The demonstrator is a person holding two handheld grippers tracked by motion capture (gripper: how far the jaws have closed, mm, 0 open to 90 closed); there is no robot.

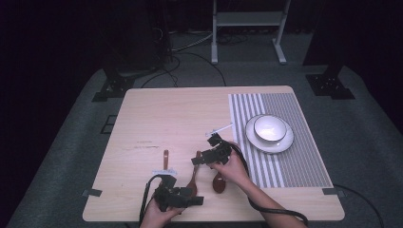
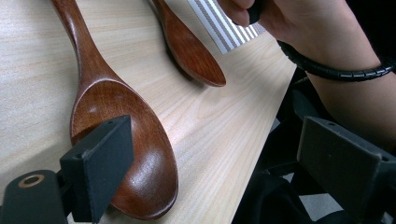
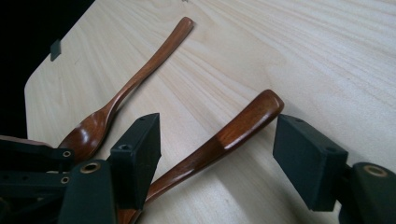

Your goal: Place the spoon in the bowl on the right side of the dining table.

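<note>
Three dark wooden spoons lie on the light wooden table (image 1: 157, 118). The middle spoon (image 1: 192, 176) has its handle (image 3: 243, 123) between the open jaws of my right gripper (image 3: 219, 144), and neither pad presses on it. Its bowl (image 2: 135, 135) lies just beyond the left jaw of my left gripper (image 2: 219, 158), which stands wide open near the front edge, holding nothing. In the high view my right gripper (image 1: 196, 160) points left over that handle and my left gripper (image 1: 195, 195) points right. The left spoon (image 3: 140, 77) lies beside it; the right spoon (image 2: 194, 49) lies under the right hand.
A striped placemat (image 1: 299, 161) covers the table's right part, with a white bowl (image 1: 270, 127) on a white plate (image 1: 285, 142) at its far end. The right hand and its ribbed cable (image 2: 327, 70) reach across near the front edge. Tape tabs mark the front corners.
</note>
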